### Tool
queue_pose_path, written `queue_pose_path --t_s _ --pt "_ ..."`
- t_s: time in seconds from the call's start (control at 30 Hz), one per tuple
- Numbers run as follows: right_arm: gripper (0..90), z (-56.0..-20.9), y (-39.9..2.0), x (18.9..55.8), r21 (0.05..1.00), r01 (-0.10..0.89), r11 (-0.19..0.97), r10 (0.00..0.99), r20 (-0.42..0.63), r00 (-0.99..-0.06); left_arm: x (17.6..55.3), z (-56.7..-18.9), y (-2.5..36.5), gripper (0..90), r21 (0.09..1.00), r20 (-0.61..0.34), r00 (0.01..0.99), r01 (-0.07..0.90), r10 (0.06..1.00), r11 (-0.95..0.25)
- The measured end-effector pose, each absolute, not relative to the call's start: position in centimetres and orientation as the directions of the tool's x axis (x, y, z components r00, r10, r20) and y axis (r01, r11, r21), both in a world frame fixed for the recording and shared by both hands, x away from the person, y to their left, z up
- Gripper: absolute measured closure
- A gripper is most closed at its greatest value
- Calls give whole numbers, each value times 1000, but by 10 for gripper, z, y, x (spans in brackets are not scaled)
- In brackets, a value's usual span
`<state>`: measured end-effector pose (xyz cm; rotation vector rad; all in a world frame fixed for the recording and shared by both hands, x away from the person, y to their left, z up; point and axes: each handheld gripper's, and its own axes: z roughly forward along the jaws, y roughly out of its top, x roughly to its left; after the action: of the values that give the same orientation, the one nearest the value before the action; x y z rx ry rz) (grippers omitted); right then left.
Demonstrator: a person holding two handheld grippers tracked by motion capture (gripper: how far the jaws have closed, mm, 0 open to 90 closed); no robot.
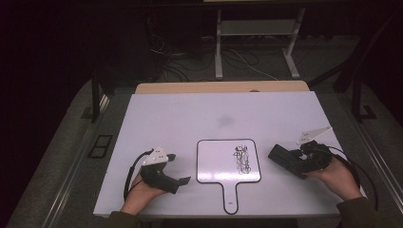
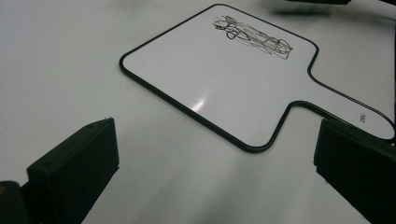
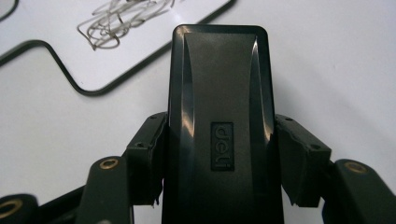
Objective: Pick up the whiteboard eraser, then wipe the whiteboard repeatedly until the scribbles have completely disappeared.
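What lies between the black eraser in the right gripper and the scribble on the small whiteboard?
Nothing visible does. The right gripper grips the eraser by its sides, and bare table and the whiteboard's blank edge separate it from the scribble. The left gripper sits open on the board's far side.

the high view is dim overall, with the room beyond falling into near black while the white table [image 1: 218, 114] stands out as the one bright area, faintly bluish and a little grainy. in the left gripper view a small glare spot sits on the handheld whiteboard [image 2: 224, 79], and soft shadows spread on the table under the two jaws, which look slightly soft at the bottom edge. in the right gripper view the black eraser [image 3: 219, 116] is sharp with thin highlights along its ridges, while the scribble [image 3: 119, 21] behind it is blurred.
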<state>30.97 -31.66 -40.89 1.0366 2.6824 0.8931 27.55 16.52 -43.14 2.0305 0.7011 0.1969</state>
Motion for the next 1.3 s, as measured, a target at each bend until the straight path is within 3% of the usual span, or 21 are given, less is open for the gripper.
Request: queue_pose_path --t_s 1.3 --pt "388 -390 -264 347 598 539 593 605 110 -788 275 -431 163 0 832 -137 830 393 541 -392"
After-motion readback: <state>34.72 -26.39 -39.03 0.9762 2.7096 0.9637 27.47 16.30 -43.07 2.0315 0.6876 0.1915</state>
